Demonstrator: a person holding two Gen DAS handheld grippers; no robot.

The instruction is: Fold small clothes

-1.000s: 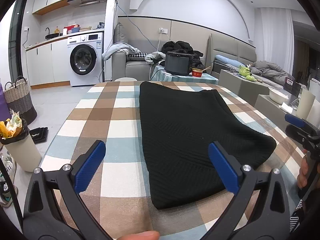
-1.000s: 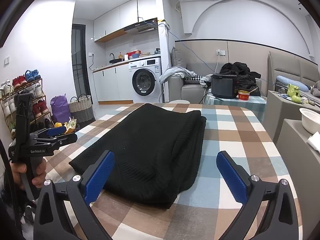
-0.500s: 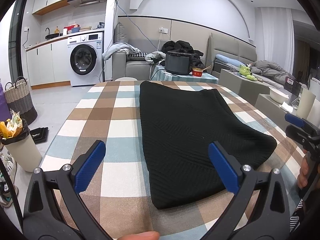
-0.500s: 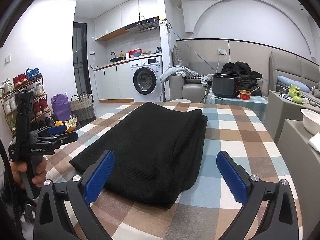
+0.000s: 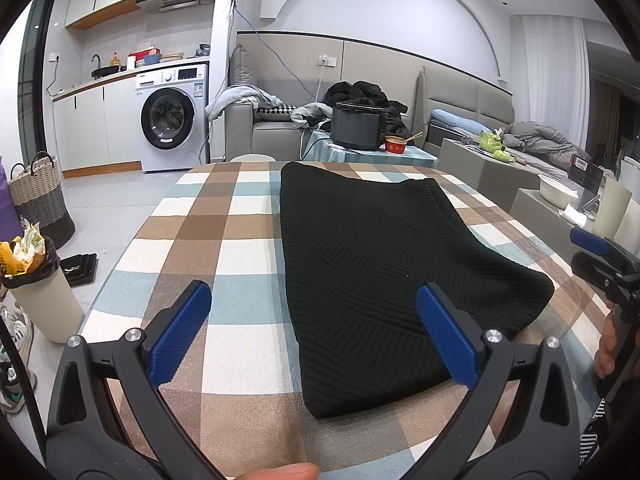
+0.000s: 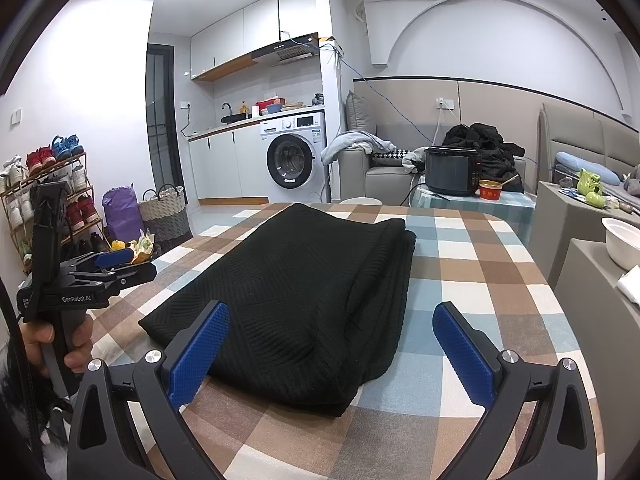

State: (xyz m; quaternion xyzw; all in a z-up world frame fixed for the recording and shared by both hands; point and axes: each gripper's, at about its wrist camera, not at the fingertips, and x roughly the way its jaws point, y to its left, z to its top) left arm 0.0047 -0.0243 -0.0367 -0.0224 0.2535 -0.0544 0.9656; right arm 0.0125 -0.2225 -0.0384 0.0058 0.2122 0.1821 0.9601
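Observation:
A black ribbed knit garment lies folded into a long slab on the checked tablecloth. In the right wrist view the same garment shows stacked layers along its right edge. My left gripper hangs open above the near left corner of the cloth, holding nothing. My right gripper is open too, just short of the garment's near end. Each gripper appears in the other's view: the right gripper at the right edge and the left gripper at the left, each in a hand.
A bin with a black liner stands on the floor left of the table. Beyond the table are a washing machine, a sofa with clothes and a side table with a black cooker. A white bowl sits on a ledge at right.

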